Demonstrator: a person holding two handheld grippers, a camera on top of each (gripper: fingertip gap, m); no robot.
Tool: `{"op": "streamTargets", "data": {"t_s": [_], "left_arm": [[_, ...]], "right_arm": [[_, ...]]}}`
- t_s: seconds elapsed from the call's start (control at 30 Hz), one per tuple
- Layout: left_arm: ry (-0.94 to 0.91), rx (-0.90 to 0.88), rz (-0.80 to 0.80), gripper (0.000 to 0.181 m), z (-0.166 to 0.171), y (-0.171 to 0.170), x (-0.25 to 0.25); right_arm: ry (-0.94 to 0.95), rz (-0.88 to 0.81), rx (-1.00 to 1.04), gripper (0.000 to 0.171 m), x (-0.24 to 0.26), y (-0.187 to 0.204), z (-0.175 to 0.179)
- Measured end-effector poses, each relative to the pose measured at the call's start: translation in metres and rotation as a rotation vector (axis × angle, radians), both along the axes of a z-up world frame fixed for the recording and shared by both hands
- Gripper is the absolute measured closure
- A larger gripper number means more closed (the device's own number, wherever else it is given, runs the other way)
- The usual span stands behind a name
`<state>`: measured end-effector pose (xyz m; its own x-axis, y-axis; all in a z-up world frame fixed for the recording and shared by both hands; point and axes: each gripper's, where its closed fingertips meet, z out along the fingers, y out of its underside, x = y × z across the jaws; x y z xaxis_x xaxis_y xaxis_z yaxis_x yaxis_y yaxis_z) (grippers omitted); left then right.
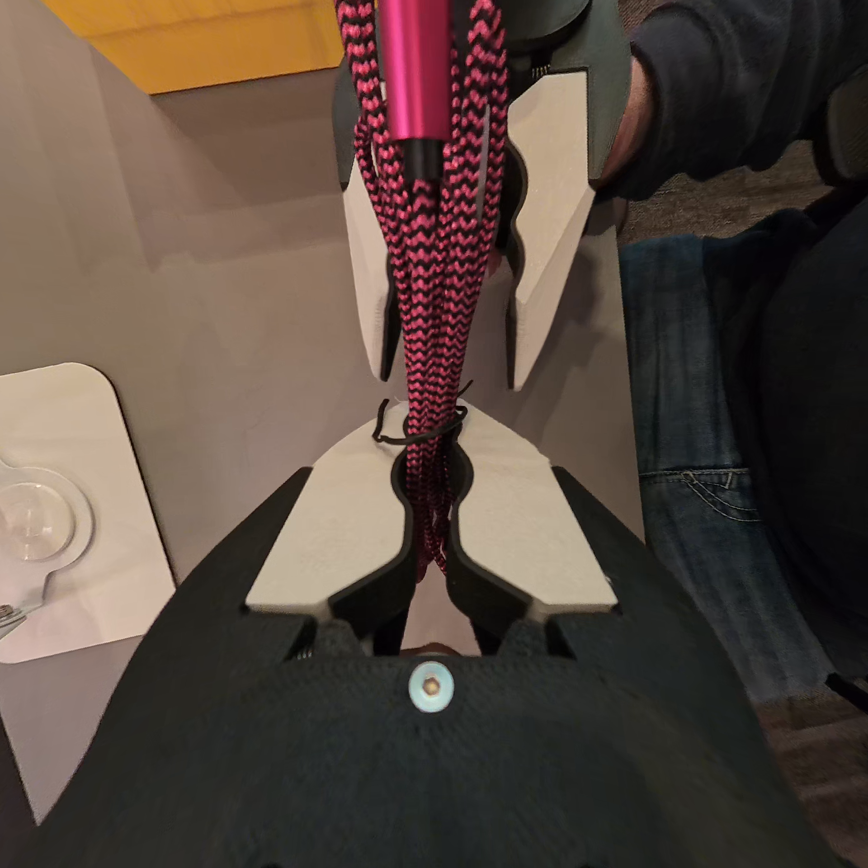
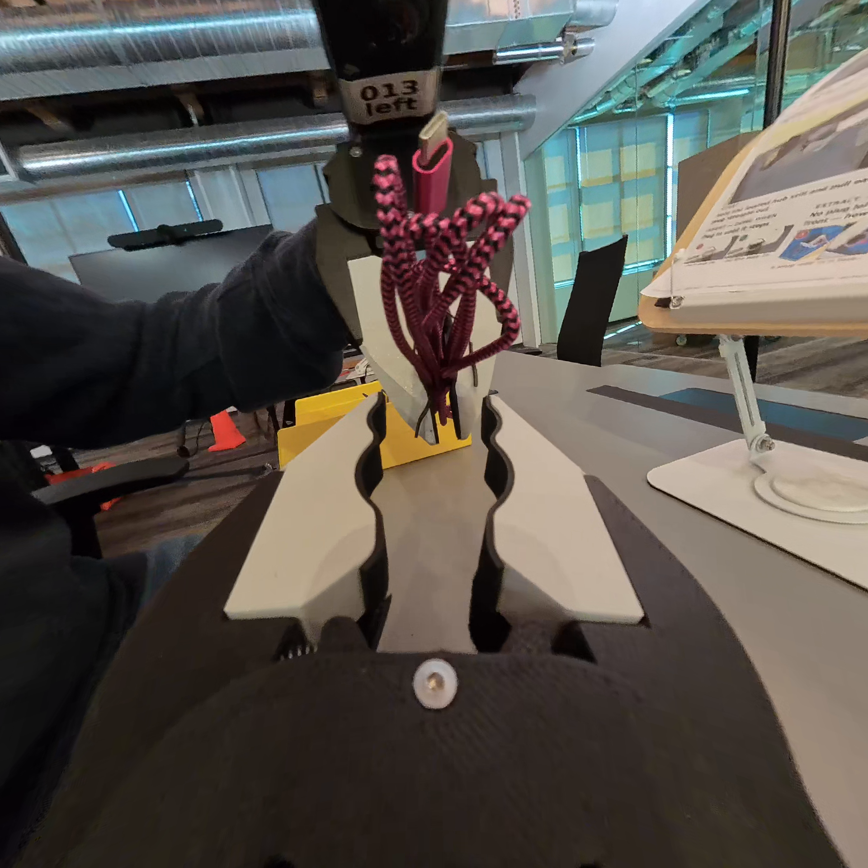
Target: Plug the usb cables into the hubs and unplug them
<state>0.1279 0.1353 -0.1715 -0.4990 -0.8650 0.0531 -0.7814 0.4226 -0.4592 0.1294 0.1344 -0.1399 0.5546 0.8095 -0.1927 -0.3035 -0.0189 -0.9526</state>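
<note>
left gripper (image 1: 430,425): pinching bundled pink-black braided USB cable (image 1: 430,291) | right gripper (image 2: 434,404): spread, empty, just below bundle | pink connector (image 2: 432,176): above bundle | yellow bin (image 2: 329,418): behind

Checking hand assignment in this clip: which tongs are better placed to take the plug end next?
Probably right. The right tongs are open and empty, just short of the cable; the left tongs are already shut on that bundle, its plug sticking up free.

Soft indoor light, sharp centre, fisheye-bent edges.
</note>
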Motion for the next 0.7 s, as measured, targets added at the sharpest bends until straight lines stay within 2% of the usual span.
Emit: {"op": "streamTargets", "data": {"t_s": [0.13, 0.23, 0.37, 0.7], "left_arm": [[0.002, -0.042, -0.024, 0.173, 0.003, -0.005, -0.001], [0.008, -0.067, -0.043, 0.173, 0.006, -0.01, -0.002], [0.02, -0.101, -0.068, 0.173, 0.01, -0.016, -0.002], [0.048, -0.09, -0.115, 0.173, 0.012, -0.026, 0.0]], "right_arm": [[0.037, 0.031, 0.048, 0.132, 0.007, -0.007, 0.008], [0.091, 0.019, 0.069, 0.142, 0.018, -0.007, 0.013], [0.036, 0.001, 0.073, 0.154, 0.017, 0.001, 0.009], [-0.014, 0.043, 0.116, 0.166, 0.006, 0.0, 0.018]]}}
